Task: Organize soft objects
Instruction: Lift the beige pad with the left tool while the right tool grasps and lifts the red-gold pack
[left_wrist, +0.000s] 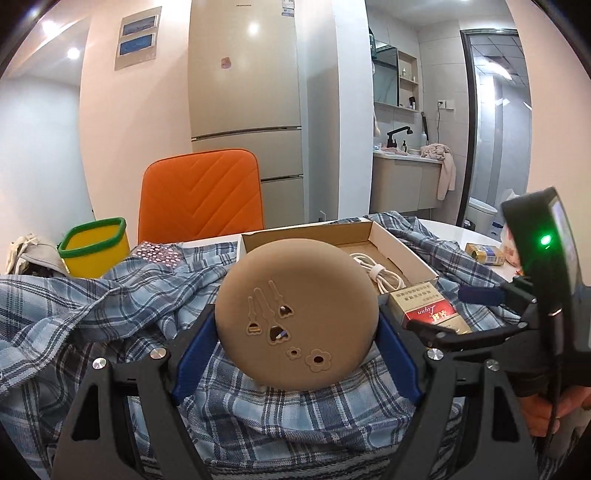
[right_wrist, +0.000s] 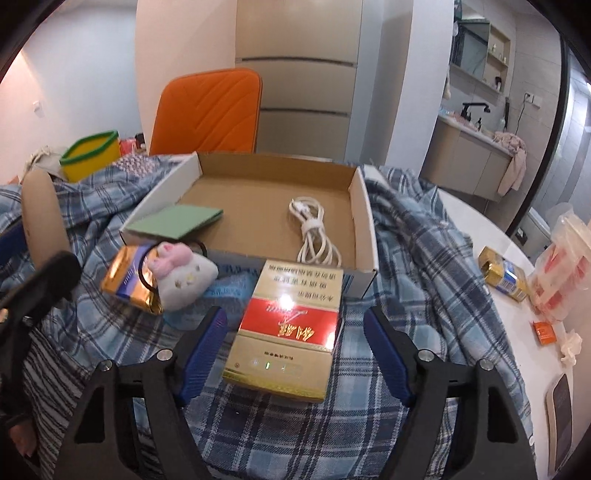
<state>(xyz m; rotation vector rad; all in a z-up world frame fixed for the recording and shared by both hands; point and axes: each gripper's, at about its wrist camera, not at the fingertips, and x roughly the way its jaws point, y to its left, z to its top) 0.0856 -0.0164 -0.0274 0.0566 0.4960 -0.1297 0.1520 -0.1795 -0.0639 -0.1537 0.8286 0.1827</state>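
One tan round pad (left_wrist: 297, 317) with flower cutouts sits pinched between my left gripper (left_wrist: 297, 332)'s blue fingers (left_wrist: 195, 347), lifted above the plaid shirt (left_wrist: 110, 302). Beyond it lies the cardboard box (right_wrist: 364, 221) holding a white cable (right_wrist: 314, 236). My right gripper (right_wrist: 295, 332) stands spread around a red-and-gold cigarette pack (right_wrist: 288, 328) without pressing it, a plush cat charm (right_wrist: 184, 275) just left.
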